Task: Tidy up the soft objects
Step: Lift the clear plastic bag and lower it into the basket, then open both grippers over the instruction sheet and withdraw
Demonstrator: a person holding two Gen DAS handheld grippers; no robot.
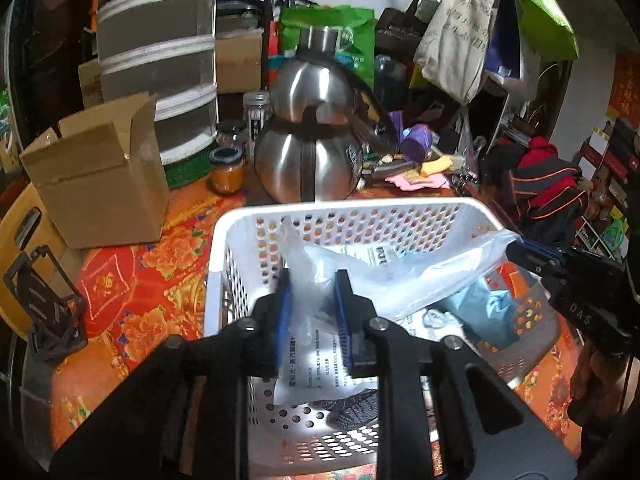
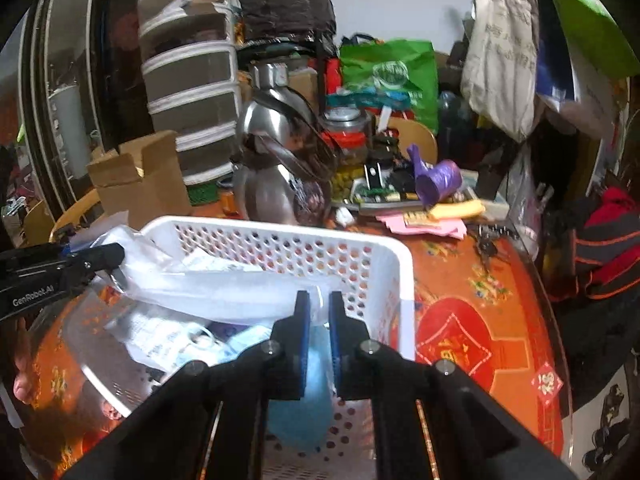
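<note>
A white basket (image 1: 340,216) with holed walls stands on the tabletop (image 1: 168,280), which wears a red and orange flowered cloth. Over the basket a clear plastic bag (image 1: 400,276) hangs stretched between both tongs. The left tongs (image 1: 312,312) are over the basket's near left part; their blue pads stand apart with the bag's end loose between them, not pressed on it. The right tongs (image 2: 319,332) reach in at the basket's right wall, their pads pressed close and pinching the bag's other end. In the basket under the bag lie printed paper sheets (image 1: 316,372), a light blue soft cloth (image 1: 484,308) and a dark knitted thing (image 1: 356,408) — the last at the near end of the floor. Behind the basket stands a steel kettle (image 1: 312,140); left of the basket sits an open cardboard box (image 1: 100,176) — beyond the box, a stack of grey drawers (image 1: 160,60). Right of the basket a red and black striped garment (image 1: 548,184) lies off the tabletop
</note>
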